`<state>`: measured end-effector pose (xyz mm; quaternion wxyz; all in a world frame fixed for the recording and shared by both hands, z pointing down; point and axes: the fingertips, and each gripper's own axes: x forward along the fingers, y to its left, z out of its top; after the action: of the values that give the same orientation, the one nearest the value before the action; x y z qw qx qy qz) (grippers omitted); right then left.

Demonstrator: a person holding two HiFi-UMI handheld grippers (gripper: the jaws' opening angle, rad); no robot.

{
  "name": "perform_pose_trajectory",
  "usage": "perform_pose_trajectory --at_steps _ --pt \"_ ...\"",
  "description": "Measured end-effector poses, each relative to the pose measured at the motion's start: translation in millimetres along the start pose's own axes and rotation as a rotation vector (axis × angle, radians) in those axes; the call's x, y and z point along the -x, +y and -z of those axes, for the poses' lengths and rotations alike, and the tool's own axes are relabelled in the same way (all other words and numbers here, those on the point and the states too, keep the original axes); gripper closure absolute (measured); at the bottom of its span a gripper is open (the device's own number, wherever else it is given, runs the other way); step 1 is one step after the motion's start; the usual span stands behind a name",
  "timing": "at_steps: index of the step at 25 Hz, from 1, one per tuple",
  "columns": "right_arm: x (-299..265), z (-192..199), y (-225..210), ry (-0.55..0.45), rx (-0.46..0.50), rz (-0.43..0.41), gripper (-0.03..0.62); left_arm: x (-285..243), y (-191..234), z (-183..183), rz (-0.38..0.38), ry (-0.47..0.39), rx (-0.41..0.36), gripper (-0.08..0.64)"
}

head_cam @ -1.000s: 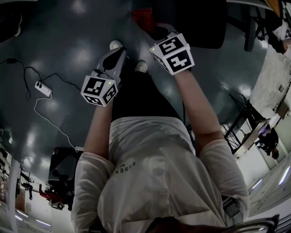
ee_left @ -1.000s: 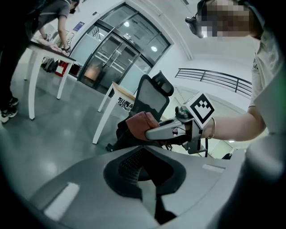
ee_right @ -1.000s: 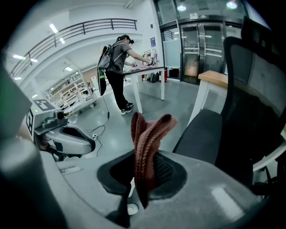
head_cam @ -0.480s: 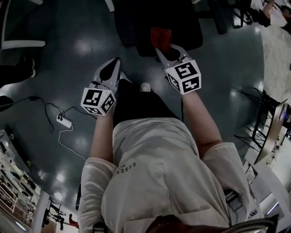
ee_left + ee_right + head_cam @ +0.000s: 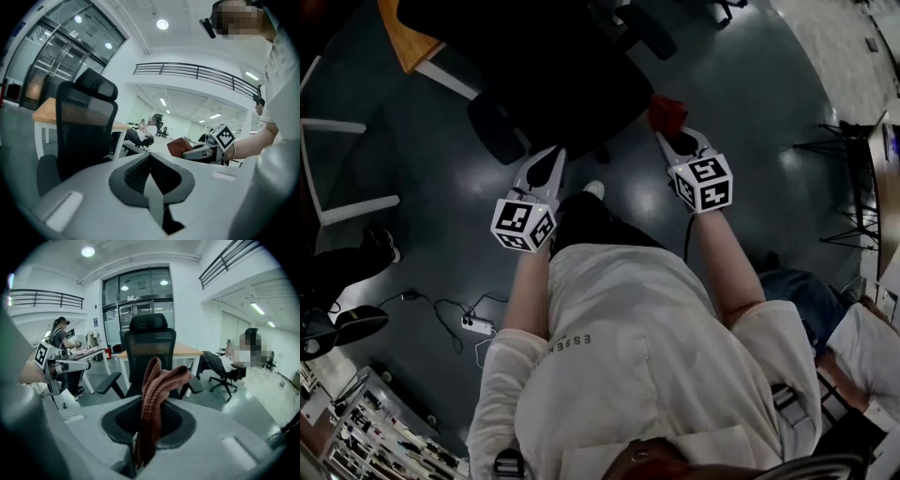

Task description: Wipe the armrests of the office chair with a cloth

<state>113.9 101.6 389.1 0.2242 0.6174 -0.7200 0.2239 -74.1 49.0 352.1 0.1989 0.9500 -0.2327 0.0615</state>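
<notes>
A black office chair [image 5: 553, 75] stands just ahead of me; in the right gripper view the chair [image 5: 151, 355] faces me, its left armrest [image 5: 107, 381] and right armrest [image 5: 196, 385] both visible. My right gripper [image 5: 673, 131] is shut on a reddish-brown knitted cloth [image 5: 157, 394], which shows red in the head view, the cloth [image 5: 666, 112] hanging short of the right armrest [image 5: 645, 30]. My left gripper [image 5: 551, 161] is shut with nothing in it, close to the left armrest [image 5: 495, 131]. In the left gripper view the chair [image 5: 84, 126] is at the left.
A wooden-topped desk [image 5: 412, 42] stands behind the chair. A white frame [image 5: 337, 169] is at the left. A power strip with cables [image 5: 473, 325] lies on the dark floor behind me. Another person [image 5: 853, 347] sits at my right; other people sit at distant desks [image 5: 225, 366].
I have turned and stepped toward the chair, which now lies straight ahead. Both grippers came along, the right one still holding the cloth, the left still shut.
</notes>
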Motion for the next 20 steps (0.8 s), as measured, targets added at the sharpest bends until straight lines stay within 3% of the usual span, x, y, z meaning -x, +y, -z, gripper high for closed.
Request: perform_pose_trajectory --at_steps 5,9,12,16,20 --pt "37 17 -51 -0.031 -0.132 0.128 0.546 -54 -30 -2 0.104 0.064 -0.058 0.543" --pt "44 2 -55 -0.045 -0.186 0.170 0.546 -78 -24 -21 0.135 0.093 -0.071 0.543" --pt "34 -7 -81 -0.027 -0.216 0.191 0.546 -117 -15 -39 0.156 0.114 -0.073 0.543" --pt "6 10 -140 0.039 -0.251 0.200 0.546 -189 -3 -18 0.155 0.149 -0.002 0.543" --pt "-18 18 -196 0.138 -0.200 0.167 0.546 -251 -1 7 0.116 0.178 0.082 0.543"
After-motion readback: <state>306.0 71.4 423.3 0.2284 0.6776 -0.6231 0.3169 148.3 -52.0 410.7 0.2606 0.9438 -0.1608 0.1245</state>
